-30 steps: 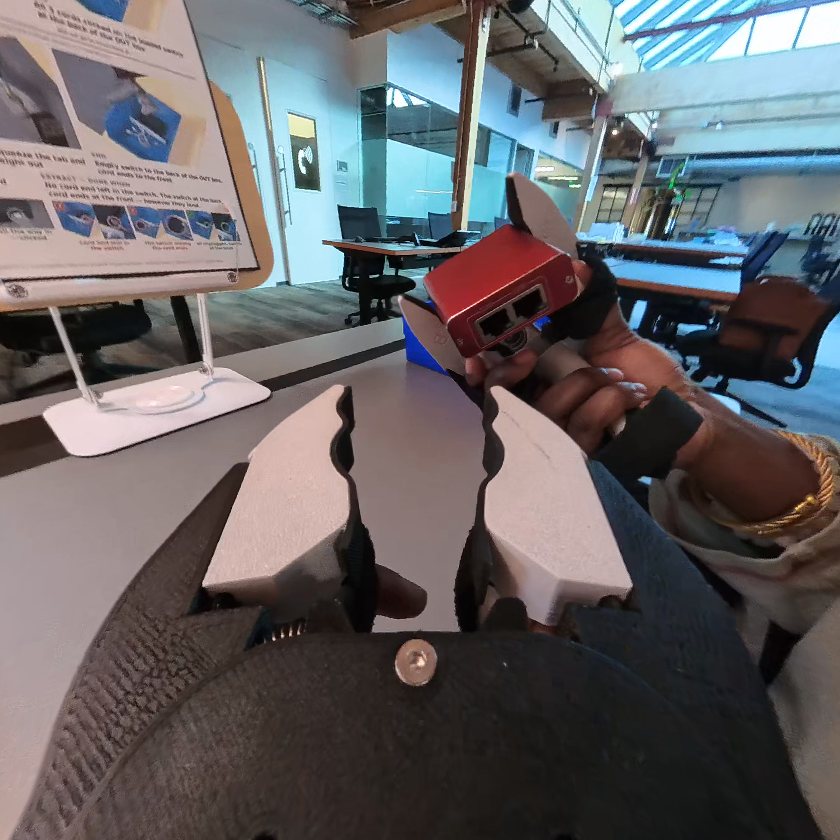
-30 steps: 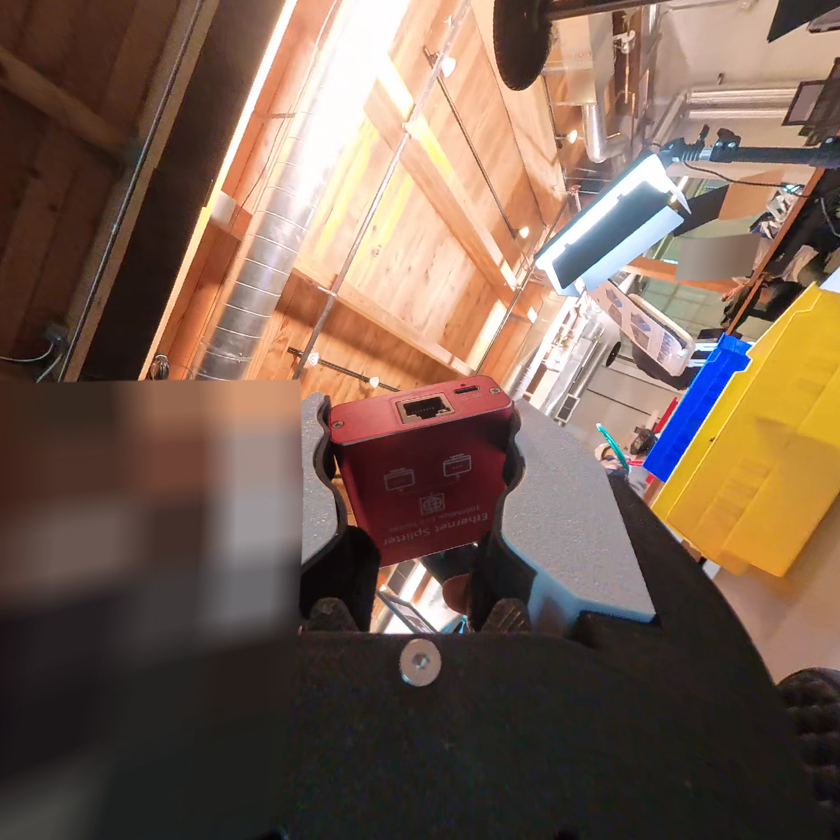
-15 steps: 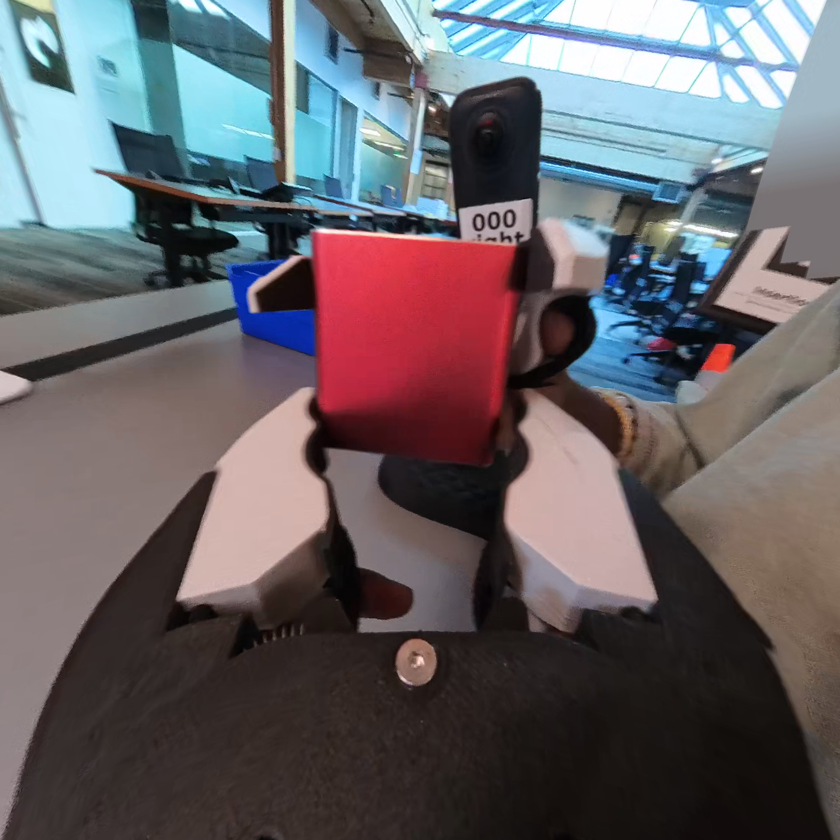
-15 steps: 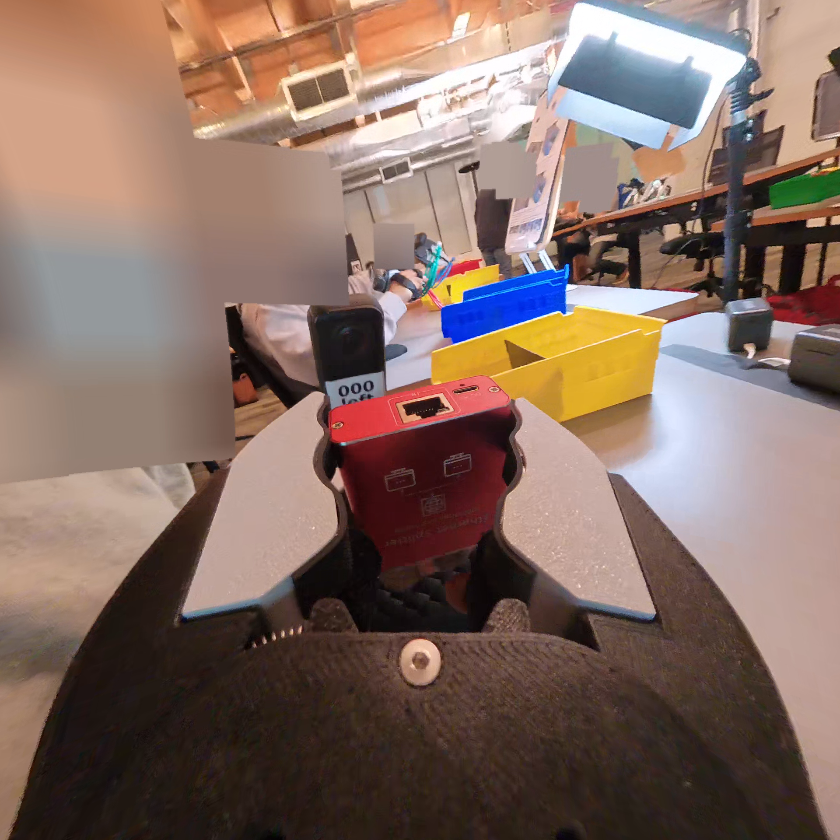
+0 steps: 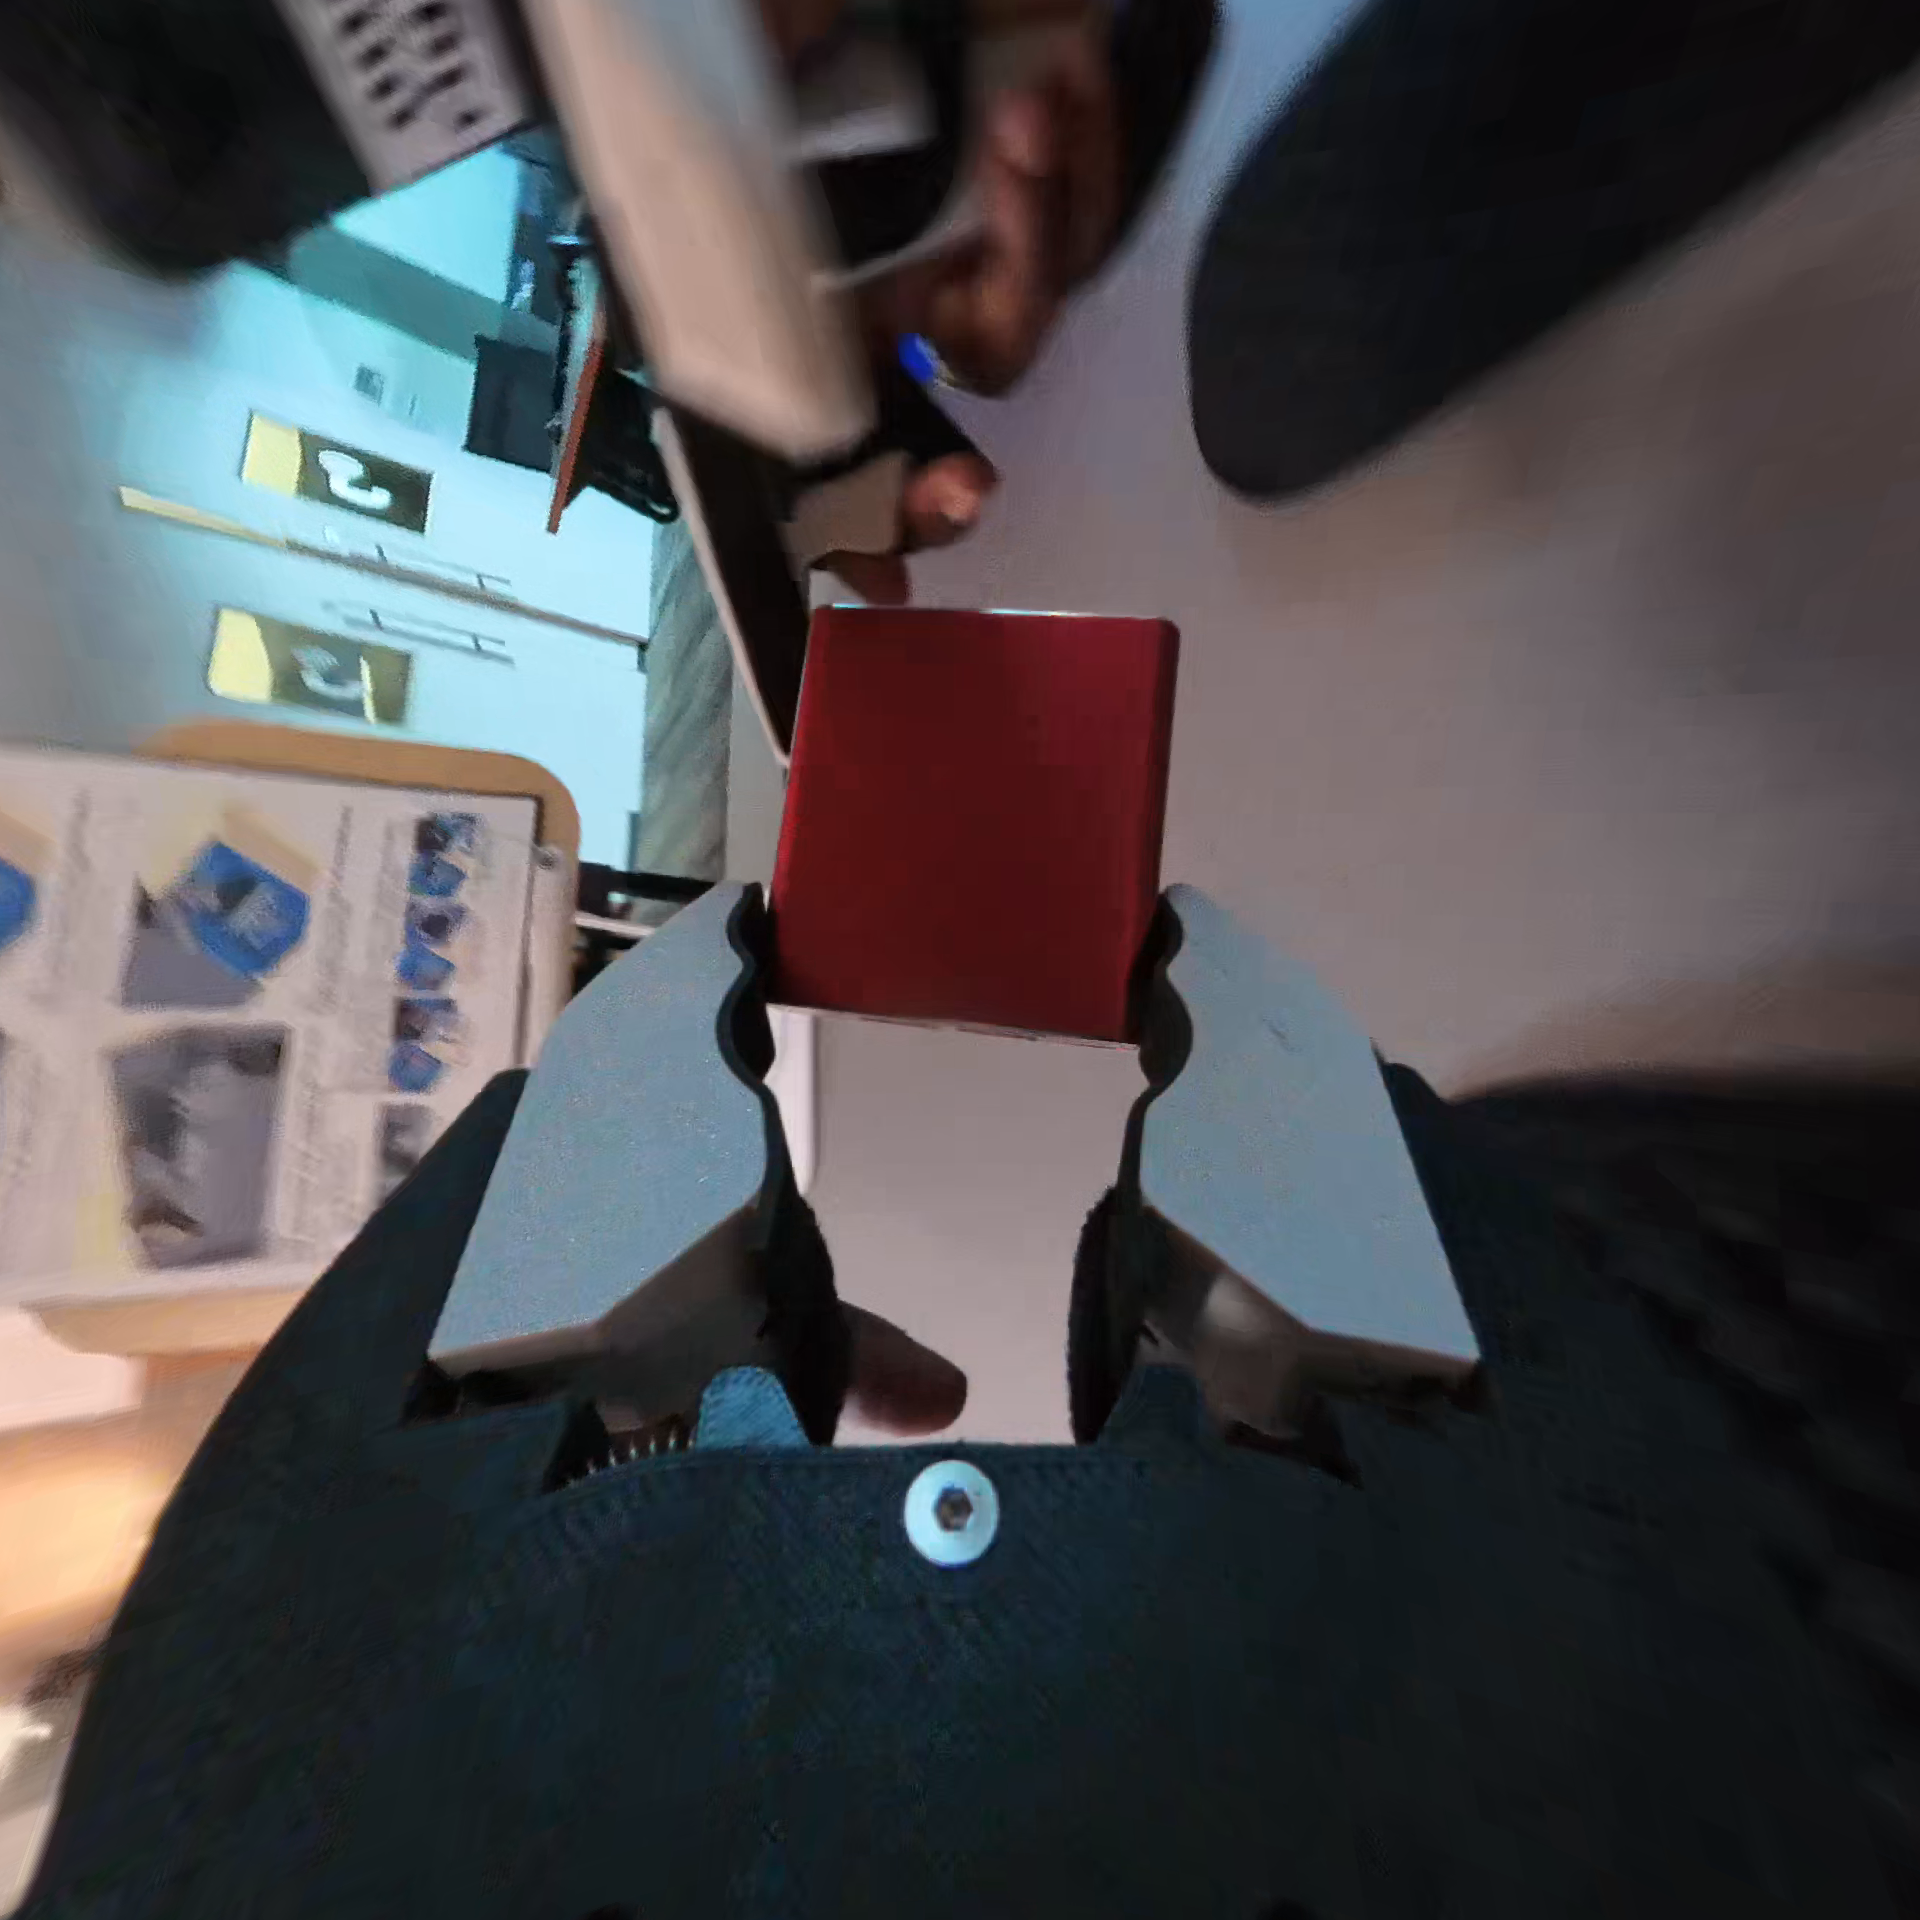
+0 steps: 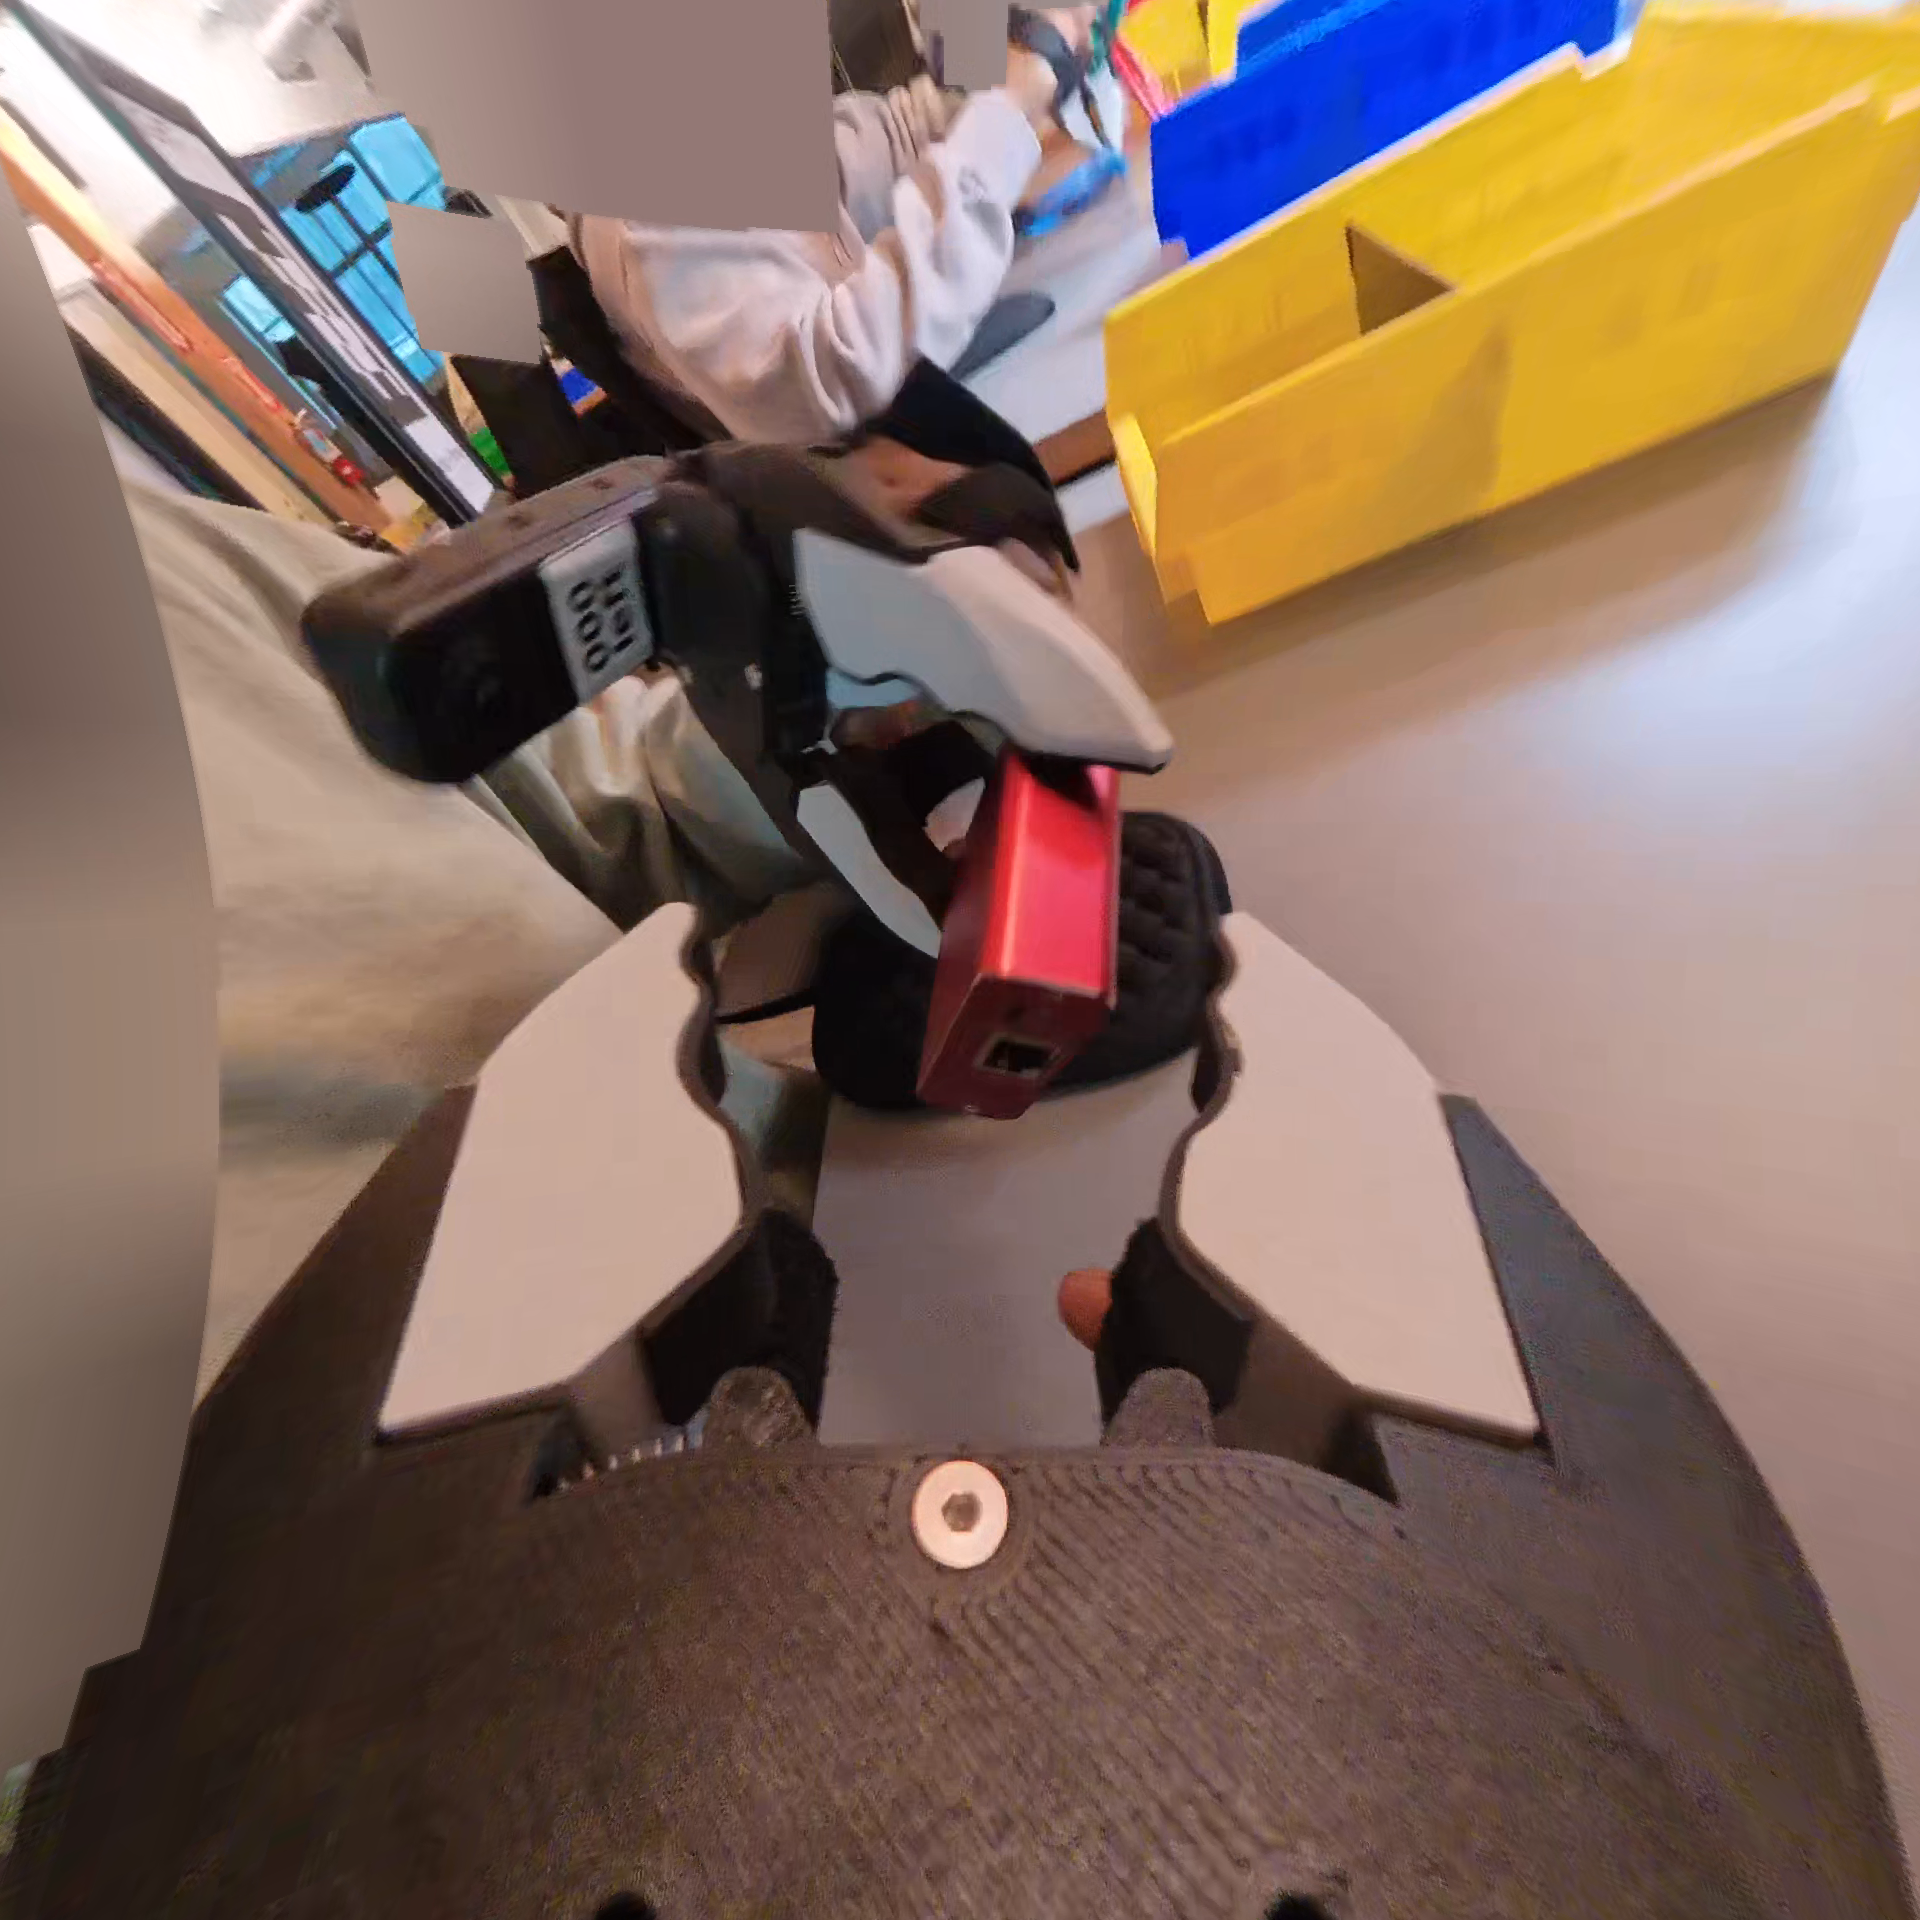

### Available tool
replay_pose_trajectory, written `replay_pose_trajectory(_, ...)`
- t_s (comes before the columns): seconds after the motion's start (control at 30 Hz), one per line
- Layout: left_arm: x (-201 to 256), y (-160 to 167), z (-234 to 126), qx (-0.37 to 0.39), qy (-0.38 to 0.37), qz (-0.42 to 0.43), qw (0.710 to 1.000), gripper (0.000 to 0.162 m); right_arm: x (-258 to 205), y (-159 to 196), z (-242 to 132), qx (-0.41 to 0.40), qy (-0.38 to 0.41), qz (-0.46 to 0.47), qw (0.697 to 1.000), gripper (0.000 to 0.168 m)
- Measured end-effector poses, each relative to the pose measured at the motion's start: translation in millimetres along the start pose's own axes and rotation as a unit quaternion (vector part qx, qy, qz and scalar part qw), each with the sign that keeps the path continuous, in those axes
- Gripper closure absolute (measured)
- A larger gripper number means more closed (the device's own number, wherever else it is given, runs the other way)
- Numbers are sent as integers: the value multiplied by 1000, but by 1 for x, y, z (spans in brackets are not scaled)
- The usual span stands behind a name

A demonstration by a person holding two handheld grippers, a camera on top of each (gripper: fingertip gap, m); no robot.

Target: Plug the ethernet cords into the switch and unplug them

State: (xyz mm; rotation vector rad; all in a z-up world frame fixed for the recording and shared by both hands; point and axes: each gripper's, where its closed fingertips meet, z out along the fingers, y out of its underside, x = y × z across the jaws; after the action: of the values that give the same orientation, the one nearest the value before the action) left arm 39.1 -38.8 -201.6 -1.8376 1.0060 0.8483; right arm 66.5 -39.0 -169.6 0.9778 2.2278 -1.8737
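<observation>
Grey scalloped fingers point(image 6: 582, 1164), black textured mounts, silver screws.

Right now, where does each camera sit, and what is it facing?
Left wrist view: on the left gripper, rolled sideways, looking along jaws clamped on the red switch; a fingertip shows below.
Right wrist view: on the right gripper, jaws open, facing the table, yellow bin and left gripper.
Shared: the switch and both grippers.

smooth matt metal switch point(image 5: 971, 831), glossy plastic bin point(image 6: 1538, 343)
</observation>
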Motion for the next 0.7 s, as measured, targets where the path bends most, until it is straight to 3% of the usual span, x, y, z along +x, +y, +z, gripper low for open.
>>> replay_pose_trajectory(0.1,6,1,7,-21,18,111,993,93,7,9,7,-45,-5,25,999,100)
replay_pose_trajectory(0.13,8,-2,8,-13,28,123,992,92,9,15,11,-68,-2,18,998,107)
replay_pose_trajectory(0.2,9,-6,9,-2,39,132,991,93,17,28,17,-117,28,-17,993,139)
replay_pose_trajectory(0.23,6,-4,9,-4,31,136,990,92,18,29,17,-122,38,-34,991,138)
replay_pose_trajectory(0.3,-7,-9,9,17,-12,86,996,90,16,15,13,-72,35,-51,995,141)
replay_pose_trajectory(0.37,-17,-9,5,45,-7,-76,996,78,14,3,4,-9,27,-83,996,142)
replay_pose_trajectory(0.4,-22,-11,2,79,4,-184,980,67,12,-3,-2,23,26,-94,995,142)
replay_pose_trajectory(0.43,-25,-18,0,129,25,-305,943,63,10,-7,-6,52,20,-98,994,142)
replay_pose_trajectory(0.47,-29,-27,-2,188,52,-422,886,65,8,-12,-10,80,16,-103,991,141)
replay_pose_trajectory(0.5,-34,-34,-5,245,76,-514,819,74,5,-16,-13,107,15,-117,987,141)
replay_pose_trajectory(0.53,-37,-40,-8,295,98,-569,762,94,3,-19,-15,128,16,-133,983,141)
replay_pose_trajectory(0.57,-39,-41,-10,325,105,-597,726,116,1,-21,-16,143,18,-145,979,142)
replay_pose_trajectory(0.6,-38,-39,-9,335,105,-602,717,128,0,-22,-17,152,20,-155,976,141)
replay_pose_trajectory(0.63,-34,-41,-10,340,109,-587,727,134,0,-21,-17,155,25,-162,974,141)
replay_pose_trajectory(0.7,-28,-41,-8,320,103,-547,767,134,0,-15,-17,149,23,-170,974,141)
